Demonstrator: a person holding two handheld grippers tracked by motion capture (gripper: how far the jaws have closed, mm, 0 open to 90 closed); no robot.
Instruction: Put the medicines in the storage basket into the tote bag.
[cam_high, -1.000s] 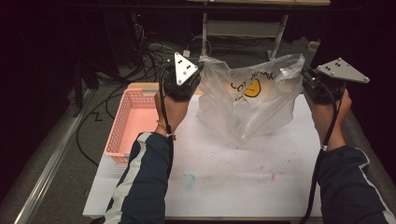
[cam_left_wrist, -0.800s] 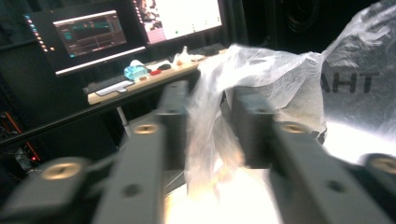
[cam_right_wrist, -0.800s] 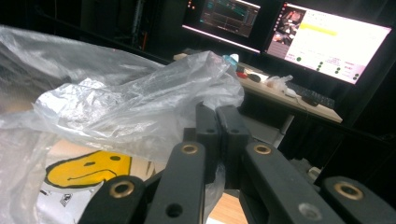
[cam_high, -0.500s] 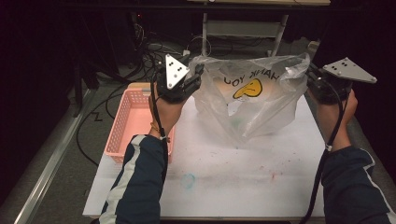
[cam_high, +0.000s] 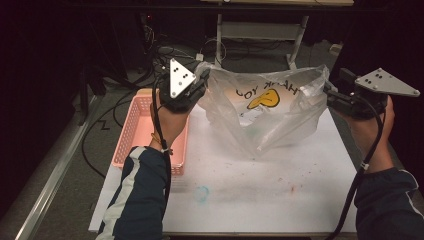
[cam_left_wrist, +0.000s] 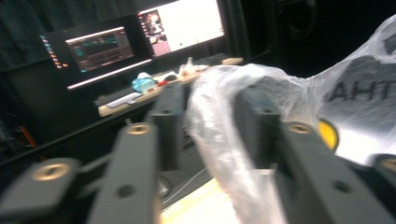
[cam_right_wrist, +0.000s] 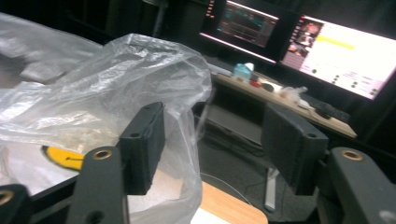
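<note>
A clear plastic bag (cam_high: 265, 117) with a yellow smiley and "THANK YOU" print hangs stretched between my two grippers above the far part of the white table (cam_high: 260, 195). My left gripper (cam_high: 202, 81) is at the bag's left top corner. In the left gripper view its jaws (cam_left_wrist: 210, 109) stand apart, and the bag's plastic (cam_left_wrist: 219, 121) lies in the gap and over the right jaw. My right gripper (cam_high: 328, 93) is at the bag's right top corner. Seen in its own view, this gripper (cam_right_wrist: 212, 135) is wide open, with the bag (cam_right_wrist: 116, 74) draped over its left jaw.
A pink basket (cam_high: 135, 130) sits at the table's left edge, beside the person's left forearm. Cables (cam_high: 100, 125) run over the floor to the left. A desk frame (cam_high: 260, 30) stands behind the table, and lit monitors (cam_right_wrist: 345, 51) stand beyond it.
The two grippers have moved apart, the left one leftward and the right one rightward. The bag is stretched wider and its mouth sits a little higher.
</note>
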